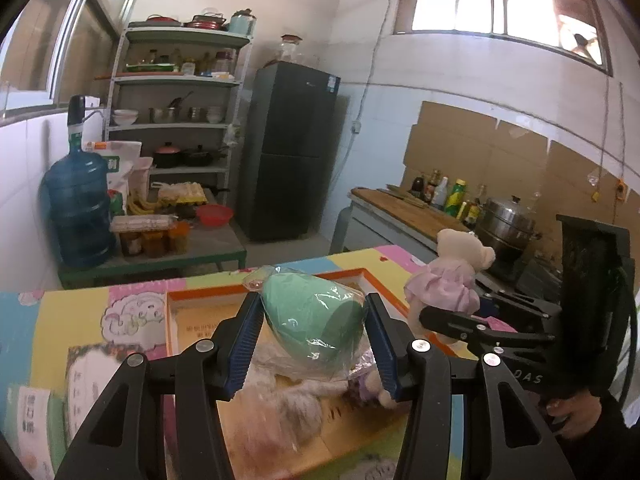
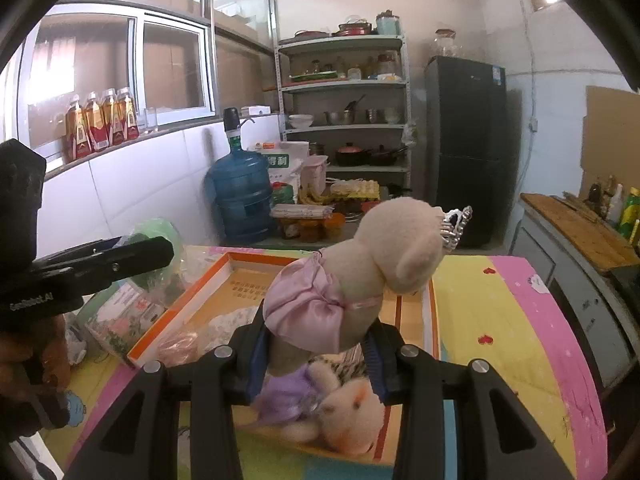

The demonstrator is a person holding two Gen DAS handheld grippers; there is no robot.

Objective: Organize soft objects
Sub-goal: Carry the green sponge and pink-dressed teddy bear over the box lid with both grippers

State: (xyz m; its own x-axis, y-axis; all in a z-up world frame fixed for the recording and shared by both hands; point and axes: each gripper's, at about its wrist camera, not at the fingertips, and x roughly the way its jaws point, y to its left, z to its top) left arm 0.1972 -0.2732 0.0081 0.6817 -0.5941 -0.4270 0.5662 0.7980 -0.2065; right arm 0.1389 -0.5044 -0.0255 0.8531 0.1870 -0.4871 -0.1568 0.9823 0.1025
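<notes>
Over the orange-rimmed box (image 2: 180,292), the left gripper (image 1: 314,324) is pinching a bagged green sponge (image 1: 316,320) while the right gripper (image 2: 320,344) is clamping a pink-dressed plush (image 2: 360,264), both seemingly awaiting lowering and release inside.

Background: blue water jug (image 2: 240,196) stands just beside metal shelving (image 2: 346,108) holding pots and bowls. Dark fridge (image 1: 290,152) right of shelving. Steel steamer pot (image 1: 506,220) and sauce bottles (image 1: 448,196) on counter.

White walls, shelf rack (image 1: 176,120), fridge (image 1: 292,152) (daylit)
</notes>
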